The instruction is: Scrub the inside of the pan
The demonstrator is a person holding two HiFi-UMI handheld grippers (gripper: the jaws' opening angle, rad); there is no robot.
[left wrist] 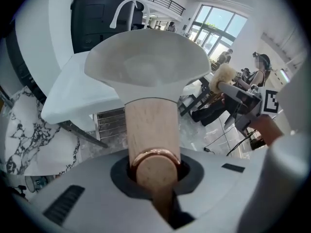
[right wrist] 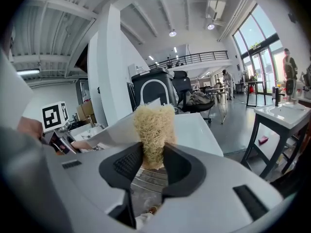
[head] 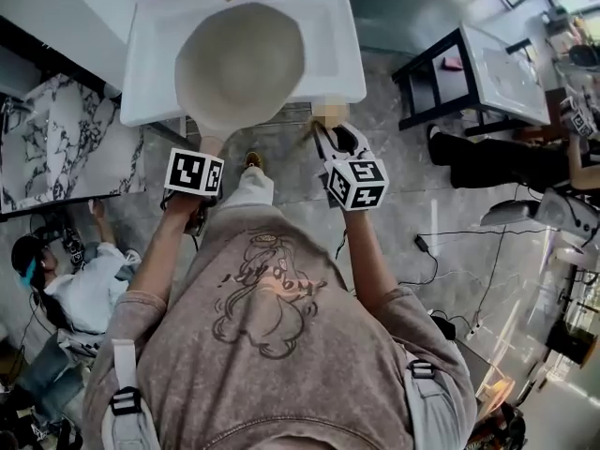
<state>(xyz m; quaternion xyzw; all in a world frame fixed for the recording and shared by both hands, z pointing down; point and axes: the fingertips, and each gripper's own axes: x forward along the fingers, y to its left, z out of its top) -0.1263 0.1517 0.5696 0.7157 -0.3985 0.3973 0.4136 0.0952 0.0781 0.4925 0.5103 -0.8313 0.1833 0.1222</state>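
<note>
Fingers [left wrist: 121, 174] of the left gripper [left wrist: 155, 168] are clenched on the pan's wooden handle [left wrist: 151, 125], its copper-coloured collar sitting right between the dark pads. Across from it, the right gripper [right wrist: 154, 161] grips a straw-coloured fibrous scrubber [right wrist: 154, 125], whose tuft stands up out of the jaws. In the head view both grippers are at the near edge of the white sink [head: 333, 26], just in front of the person's chest, the left one below the sink's middle and the right one below its right half.

Beyond the handle, the pale pan [head: 241, 64] is held up over the sink bowl and covers most of it. The scrubber is short of the sink's front rim, apart from the pan. From the left gripper view the pan flares out wide from the handle, showing its outer wall, with a curved white faucet [left wrist: 124, 8] behind it at the sink's back edge.

Left of the sink lies a marble-patterned slab [head: 56, 139]; nearer than that, a person [head: 80, 284] sits on the floor. Well to the right of the sink stands a second white basin on a dark frame [head: 506, 68].
</note>
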